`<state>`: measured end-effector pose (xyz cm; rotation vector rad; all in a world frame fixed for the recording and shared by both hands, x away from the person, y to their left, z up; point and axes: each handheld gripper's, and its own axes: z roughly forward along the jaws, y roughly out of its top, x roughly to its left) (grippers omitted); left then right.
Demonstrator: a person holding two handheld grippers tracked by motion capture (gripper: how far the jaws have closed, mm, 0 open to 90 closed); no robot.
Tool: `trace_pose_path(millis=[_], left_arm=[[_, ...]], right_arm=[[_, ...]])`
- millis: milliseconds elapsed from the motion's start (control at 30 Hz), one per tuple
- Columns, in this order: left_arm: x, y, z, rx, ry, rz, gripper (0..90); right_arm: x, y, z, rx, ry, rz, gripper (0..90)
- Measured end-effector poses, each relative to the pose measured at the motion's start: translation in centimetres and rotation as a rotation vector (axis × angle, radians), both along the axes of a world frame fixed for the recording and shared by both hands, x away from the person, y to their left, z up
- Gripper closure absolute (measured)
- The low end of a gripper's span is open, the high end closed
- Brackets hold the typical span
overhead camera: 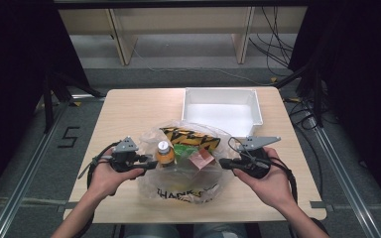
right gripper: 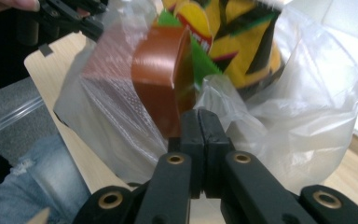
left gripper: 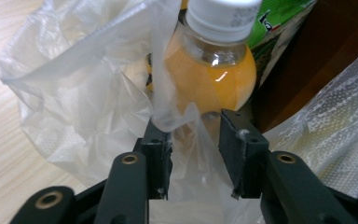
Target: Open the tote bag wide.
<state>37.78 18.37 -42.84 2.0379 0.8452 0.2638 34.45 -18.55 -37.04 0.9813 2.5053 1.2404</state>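
A clear plastic bag [overhead camera: 181,171] lies on the surface near its front edge, about midway btw. the left and right sides, w/ a white tray [overhead camera: 222,110] well apart at the back-right corner. Inside the bag: an orange-drink bottle [overhead camera: 164,154] w/ white cap, a yellow-and-black snack packet [overhead camera: 191,137], a green packet [overhead camera: 182,150] and a brown box [overhead camera: 202,160]. The left tongs [overhead camera: 155,164] sit at the bag's left side, right by the bottle – in the left gripper view the jaws stand apart, a fold of bag film hanging btw. them and the bottle just beyond; the pads [left gripper: 157,158] don't look pressed on the film. The right tongs [overhead camera: 222,163] sit at the bag's right side – the right gripper view shows the jaws together, film bunched at their tips, so they look clamped on the bag's edge, w/ the brown box just past them. Both hands hold the grippers from the front edge.
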Motion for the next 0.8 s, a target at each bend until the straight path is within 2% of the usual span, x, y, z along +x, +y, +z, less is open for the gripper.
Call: trace_pose_path(millis=[33,100,167,200,233,267,300,333,400,467,500,533,567,600,633,667,733,767,800], left_arm=[[0.0,0.0,-0.1,-0.004,0.003,-0.003,64.7],[-0.2,-0.1,-0.1,-0.002,0.003,0.012,65.4],[-0.3,0.0,0.0,-0.001,-0.004,0.014,66.3],[-0.4,0.1,0.0,0.001,-0.005,0.002,66.9],[-0.5,0.1,0.0,-0.007,0.005,0.009,67.8],[-0.6,0.2,0.1,0.014,-0.001,-0.002,68.5],[-0.7,0.2,0.0,-0.002,-0.009,0.004,68.7],[-0.7,0.2,0.0,-0.009,0.002,0.009,68.7],[-1.0,0.2,0.2,-0.01,-0.003,0.021,68.7],[-1.2,0.2,0.4,-0.012,-0.017,0.023,69.7],[-1.2,0.3,0.5,-0.003,-0.021,0.017,70.8],[-1.2,0.4,0.6,0.019,-0.027,-0.006,71.6],[-1.3,0.5,0.6,0.022,-0.024,-0.007,72.5],[-1.4,0.3,0.4,0.011,-0.005,0.012,73.3],[-1.3,0.4,0.2,0.022,-0.006,-0.013,73.5],[-1.3,0.2,0.0,-0.004,0.008,-0.002,73.7],[-1.3,-0.1,-0.5,-0.014,0.034,-0.001,73.9],[-1.3,0.0,-0.6,0.025,0.028,-0.015,74.6],[-1.4,-0.2,-0.7,0.021,0.031,0.001,74.7]], right_arm=[[-0.1,0.1,-0.1,0.008,0.015,-0.005,90.0],[0.0,-0.1,-0.1,-0.002,-0.006,0.007,90.0],[-0.3,0.1,0.1,0.013,0.009,-0.003,90.0],[-0.3,0.1,0.1,0.009,-0.003,0.001,90.0],[-0.4,0.2,0.2,0.006,0.004,0.001,90.0],[-0.4,0.1,0.2,0.0,-0.008,0.016,90.0],[-0.5,0.2,0.2,0.002,-0.012,0.004,90.0],[-0.6,0.2,0.3,-0.006,-0.004,0.007,90.0],[-0.5,0.1,0.2,-0.007,-0.025,0.026,90.0],[-0.9,0.2,0.4,0.015,-0.019,-0.003,90.0],[-0.7,0.1,0.5,0.007,-0.051,0.014,90.0],[-0.8,0.1,0.7,0.011,-0.038,0.016,90.0],[-1.0,0.2,0.8,0.0,-0.024,0.003,90.0],[-0.9,0.2,0.7,-0.006,-0.036,0.007,90.0],[-0.9,0.3,0.6,-0.026,-0.008,0.01,90.0],[-0.8,0.4,0.3,-0.037,0.013,0.012,90.0],[-0.6,0.6,-0.3,-0.049,0.044,0.02,90.0],[-0.6,0.6,-0.6,-0.068,0.067,0.016,90.0],[-0.5,0.7,-1.1,-0.081,0.055,0.022,90.0]])
